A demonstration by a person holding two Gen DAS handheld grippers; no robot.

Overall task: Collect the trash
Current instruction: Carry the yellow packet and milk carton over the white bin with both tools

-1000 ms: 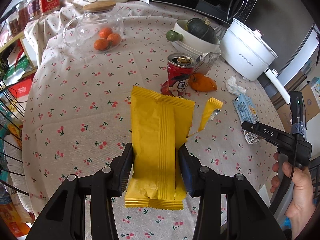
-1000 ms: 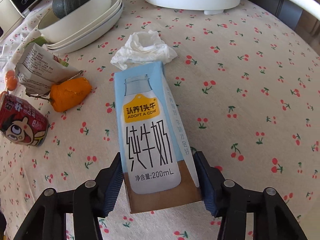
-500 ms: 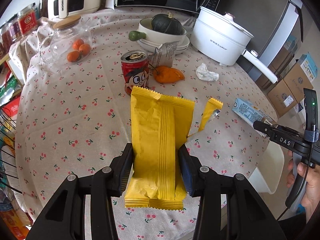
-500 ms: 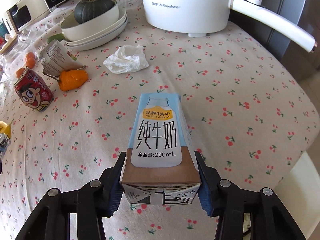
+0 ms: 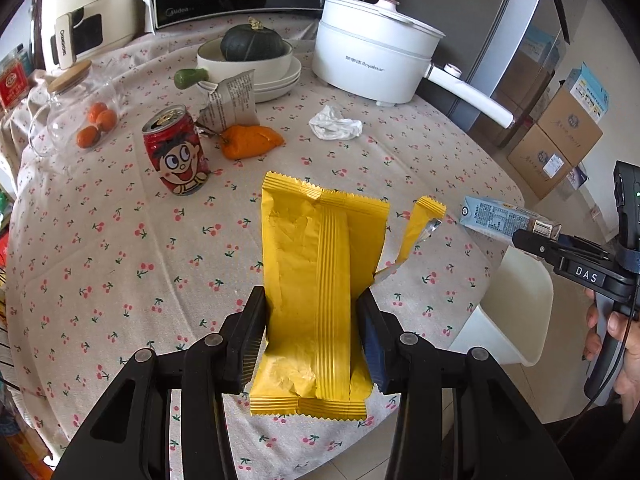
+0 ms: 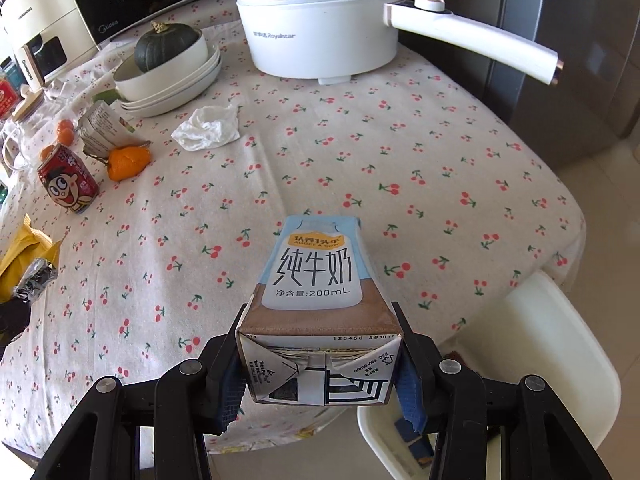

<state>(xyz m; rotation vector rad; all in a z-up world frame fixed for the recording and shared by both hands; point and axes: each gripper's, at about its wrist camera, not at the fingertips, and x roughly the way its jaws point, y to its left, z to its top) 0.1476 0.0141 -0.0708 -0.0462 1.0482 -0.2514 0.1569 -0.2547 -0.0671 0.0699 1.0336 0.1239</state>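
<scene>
The left gripper (image 5: 314, 338) is clamped on a yellow snack wrapper (image 5: 320, 288), its two pads pressing the wrapper's long edges while the crimped bottom seam hangs just below the fingers. The wrapper is held above the cherry-print tablecloth (image 5: 120, 240) and stands upright between the jaws. Ahead and to the left of this claw stands a red drink can (image 5: 176, 150) with a cartoon face, and further left beyond it a glass jar (image 5: 76, 116) holding small oranges. Straight ahead, past the can, a crumpled paper packet (image 5: 232, 100) leans by an orange pepper (image 5: 250, 142), with stacked white bowls (image 5: 256, 66) carrying a dark green squash (image 5: 252, 42) behind. Ahead and slightly right lies a crumpled white tissue (image 5: 334, 126), and beyond it a white electric pot (image 5: 372, 66). Just right of the wrapper, a torn yellow strip (image 5: 418, 226) sticks up.

Well to the right of the left claw, the right gripper (image 6: 320, 364) grips a blue and brown milk carton (image 6: 316, 292) by its base end, the folded bottom flaps facing the camera and the top pointing away over the tablecloth near the table's edge. Ahead and far left of this claw sit the can and the pepper; the tissue lies ahead to the left, the pot straight ahead at the far side. Below and right of the claw a white chair (image 6: 552, 360) stands beside the table.
</scene>
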